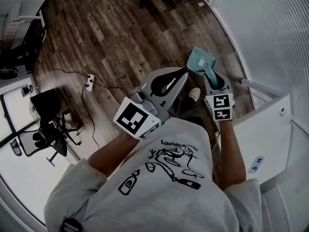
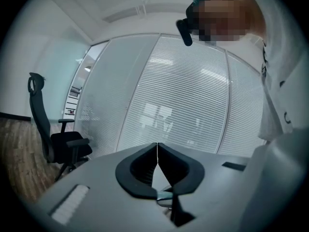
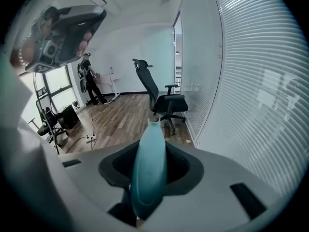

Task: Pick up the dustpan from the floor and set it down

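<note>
The teal dustpan is up off the floor, held by its handle in the right gripper, whose jaws are clamped on either side of that handle. The handle runs straight out between them, and the pan sits at the far end, out in front of the person and close to the glass wall with its white blinds. From above, the pan hangs over the wooden floor just beside that wall, with the person's shoe below it. The left gripper is held next to it, carrying nothing, its two dark jaws brought together so the tips meet (only a hairline shows between them). A white cabinet stands at the person's right. Further off, a black office chair stands along the blinds, a power strip lies on the boards with its cable trailing away, and another person stands at the far end of the room by a window.
</note>
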Demonstrator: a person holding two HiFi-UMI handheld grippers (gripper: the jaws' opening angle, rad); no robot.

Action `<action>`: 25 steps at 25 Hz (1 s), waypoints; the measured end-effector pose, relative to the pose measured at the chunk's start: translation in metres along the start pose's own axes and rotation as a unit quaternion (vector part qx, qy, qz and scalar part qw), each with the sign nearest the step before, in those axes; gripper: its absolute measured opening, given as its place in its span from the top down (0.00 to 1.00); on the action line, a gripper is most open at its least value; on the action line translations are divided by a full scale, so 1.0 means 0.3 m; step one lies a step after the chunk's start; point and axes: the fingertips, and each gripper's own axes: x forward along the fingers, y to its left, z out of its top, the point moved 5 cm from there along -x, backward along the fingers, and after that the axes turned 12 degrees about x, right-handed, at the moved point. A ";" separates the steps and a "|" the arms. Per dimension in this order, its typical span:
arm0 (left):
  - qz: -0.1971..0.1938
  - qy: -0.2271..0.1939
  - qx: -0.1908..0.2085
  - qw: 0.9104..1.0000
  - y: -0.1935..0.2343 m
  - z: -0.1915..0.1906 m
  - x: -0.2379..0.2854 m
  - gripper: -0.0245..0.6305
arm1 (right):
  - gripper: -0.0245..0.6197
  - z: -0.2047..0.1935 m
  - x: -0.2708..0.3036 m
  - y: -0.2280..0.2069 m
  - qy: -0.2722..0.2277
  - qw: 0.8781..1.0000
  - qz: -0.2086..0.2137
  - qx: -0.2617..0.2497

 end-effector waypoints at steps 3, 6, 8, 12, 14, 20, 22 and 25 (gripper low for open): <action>0.000 0.003 -0.003 1.000 -0.007 -0.016 0.000 0.95 | 0.79 -0.040 0.040 -0.009 0.002 1.000 0.000 -0.002; 0.001 0.005 -0.007 1.000 -0.007 -0.033 0.004 0.96 | 0.79 -0.079 0.089 -0.025 -0.005 1.000 0.004 -0.006; 0.001 0.008 -0.009 1.000 -0.010 -0.044 0.011 0.96 | 0.79 -0.108 0.116 -0.040 -0.008 1.000 0.006 -0.009; -0.001 0.011 -0.010 1.000 -0.010 -0.057 0.012 0.96 | 0.79 -0.159 0.168 -0.054 -0.001 1.000 0.000 -0.006; -0.001 0.012 -0.012 1.000 -0.013 -0.062 0.007 0.96 | 0.79 -0.184 0.188 -0.058 0.005 1.000 -0.004 -0.006; -0.002 0.020 -0.015 1.000 -0.020 -0.087 0.006 0.96 | 0.79 -0.236 0.251 -0.097 0.017 1.000 -0.025 -0.001; -0.002 0.023 -0.016 1.000 -0.020 -0.097 0.005 0.96 | 0.79 -0.248 0.270 -0.113 0.018 0.999 -0.037 0.010; -0.002 0.026 -0.019 0.999 -0.019 -0.110 0.004 0.96 | 0.79 -0.274 0.300 -0.134 0.023 0.998 -0.050 0.021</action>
